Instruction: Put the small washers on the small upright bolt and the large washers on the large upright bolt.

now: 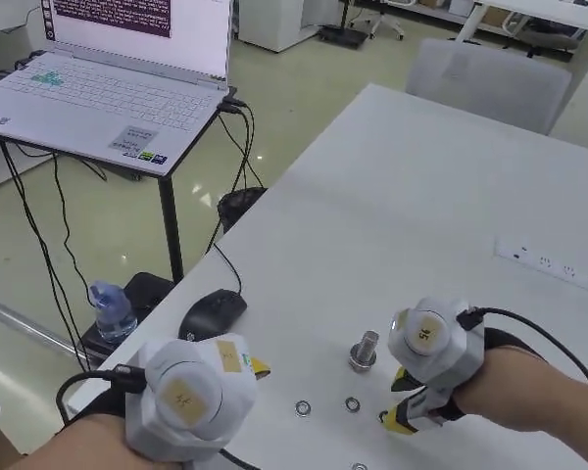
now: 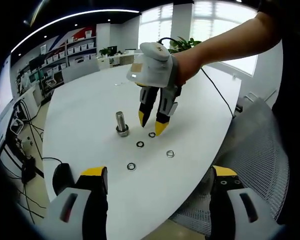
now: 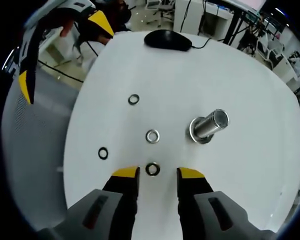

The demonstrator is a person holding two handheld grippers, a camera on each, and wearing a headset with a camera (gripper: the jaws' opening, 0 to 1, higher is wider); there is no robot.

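Washers (image 3: 152, 135) lie flat and loose on the white table (image 1: 421, 176), four of them in a scatter on the near side of the bolt (image 3: 207, 126); the bolt stands upright, alone, toward the middle of the near end of the table, with a bright ring round its foot (a washer already seated or the bolt's own flange, the views are too coarse to tell). The right gripper (image 3: 158, 173) points down at the table on the right of the scatter, its jaws parted a little wider than a washer; the nearest washer (image 3: 152, 169) lies on the table in the gap between the yellow tips, clear of both, so the claw grips nothing. The other three rest to its left and well apart from one another; none is on the bolt's shank. The left gripper (image 2: 159, 172) hangs over the near left edge of the table, well apart from the washers, its jaws spread wide and empty. A black mouse (image 1: 213, 313) sits on the left edge of the table, beyond the left gripper; farther left an open laptop (image 1: 108, 88) stands on a separate stand.
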